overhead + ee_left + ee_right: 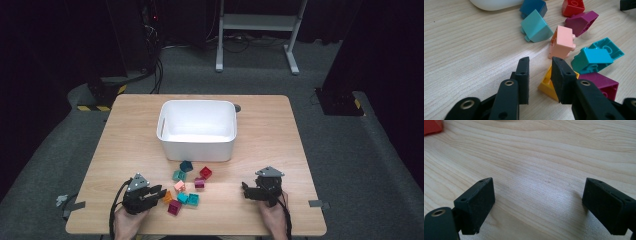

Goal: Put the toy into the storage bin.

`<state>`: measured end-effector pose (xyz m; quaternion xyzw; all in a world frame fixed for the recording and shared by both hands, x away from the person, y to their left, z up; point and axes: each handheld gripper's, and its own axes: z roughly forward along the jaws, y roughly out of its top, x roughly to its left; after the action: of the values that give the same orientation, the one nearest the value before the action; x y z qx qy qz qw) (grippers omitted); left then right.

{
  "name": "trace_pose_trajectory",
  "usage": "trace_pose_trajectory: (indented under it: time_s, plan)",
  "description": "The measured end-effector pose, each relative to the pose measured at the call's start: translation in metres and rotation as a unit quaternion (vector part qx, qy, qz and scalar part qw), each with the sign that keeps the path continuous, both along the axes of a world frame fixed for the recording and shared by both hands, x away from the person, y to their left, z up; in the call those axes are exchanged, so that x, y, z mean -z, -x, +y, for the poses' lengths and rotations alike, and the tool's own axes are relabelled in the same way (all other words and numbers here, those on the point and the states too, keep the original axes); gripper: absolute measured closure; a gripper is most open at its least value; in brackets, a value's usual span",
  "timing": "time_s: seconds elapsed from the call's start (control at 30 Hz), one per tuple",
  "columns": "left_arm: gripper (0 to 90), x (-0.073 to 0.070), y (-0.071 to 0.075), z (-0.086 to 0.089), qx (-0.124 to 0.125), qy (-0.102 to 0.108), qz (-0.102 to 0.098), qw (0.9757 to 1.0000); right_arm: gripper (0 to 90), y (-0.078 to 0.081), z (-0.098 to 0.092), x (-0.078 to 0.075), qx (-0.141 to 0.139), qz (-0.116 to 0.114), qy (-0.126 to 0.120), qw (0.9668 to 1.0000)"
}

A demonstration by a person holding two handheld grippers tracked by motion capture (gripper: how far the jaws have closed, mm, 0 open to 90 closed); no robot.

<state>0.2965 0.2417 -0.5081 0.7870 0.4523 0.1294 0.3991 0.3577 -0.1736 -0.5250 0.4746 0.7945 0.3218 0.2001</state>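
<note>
Coloured blocks – nine; yellow block (pixel 547 86) beside left tool (pixel 540 75), narrowed, gripping nothing – right tool (pixel 537 202) wide, empty.

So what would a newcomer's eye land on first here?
Probably the white tub at mid-table, with a bright scatter of toy blocks on the wood in front of it. Next, the left tool, its jaws narrowed beside a yellow block, while the right tool gapes over bare table.

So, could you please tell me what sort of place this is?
Probably a lab recording station: a light wooden table on grey carpet, dark curtains around, cables and a white metal stand behind, with a white plastic bin set out.
</note>
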Motion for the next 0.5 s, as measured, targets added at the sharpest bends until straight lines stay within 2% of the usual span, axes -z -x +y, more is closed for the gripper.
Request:
trace_pose_trajectory:
  time_s: [0.13, 0.33, 0.5]
  plan:
    - [72.3, 0.001, -0.0002, -0.0004, 0.003, -0.006, 0.0, 1.0, 10.6, 0.0, 0.0, 0.0, 0.0, 0.0, 0.0, 1.0]
    - [78.7, 0.0021, 0.0008, -0.0027, 0.006, -0.015, -0.011, 0.9998, 10.6, 0.0, 0.0, 0.0, 0.0, 0.0, 0.0, 1.0]
    - [82.1, 0.0026, 0.0011, -0.0036, 0.009, -0.013, -0.014, 0.9998, 10.6, 0.0, 0.0, 0.0, 0.0, 0.0, 0.0, 1.0]
